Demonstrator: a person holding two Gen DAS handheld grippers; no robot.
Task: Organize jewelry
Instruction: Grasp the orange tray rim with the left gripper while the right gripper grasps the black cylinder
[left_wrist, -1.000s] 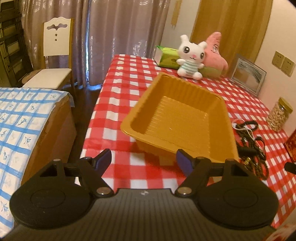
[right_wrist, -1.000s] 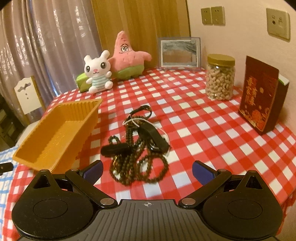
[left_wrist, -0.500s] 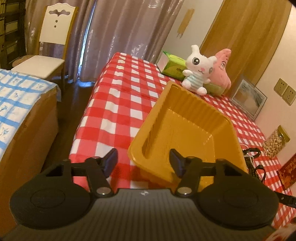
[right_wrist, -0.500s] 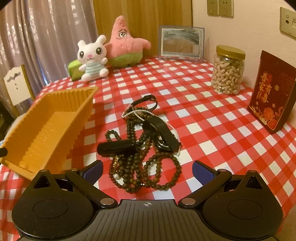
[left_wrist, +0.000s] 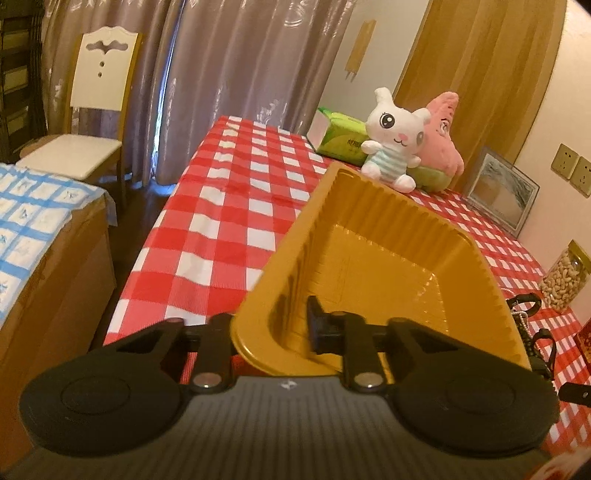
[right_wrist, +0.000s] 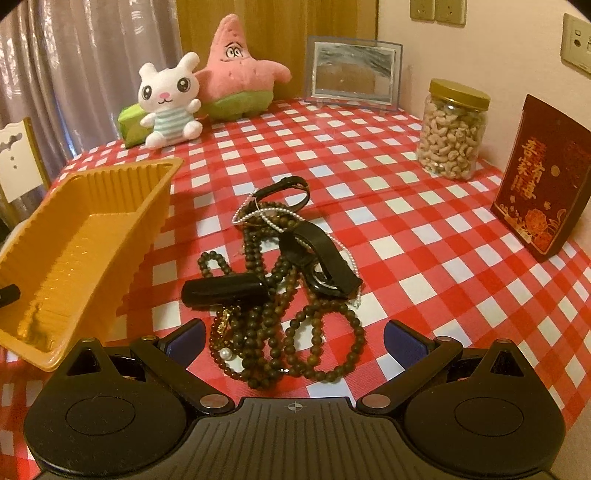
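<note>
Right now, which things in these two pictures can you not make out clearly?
- Left wrist view: the left gripper is closing on the yellow tray wall; the wall hides the outer pad.
- Left wrist view: the jewelry pile is mostly behind the tray rim.
- Right wrist view: the pile is tangled; separate strands cannot be counted.
- Right wrist view: the right gripper body hides the table edge.

The right hand-held gripper (right_wrist: 293, 338) gapes wide over tangled bead necklaces (right_wrist: 280, 295) beside yellow tray (right_wrist: 88, 236).
</note>
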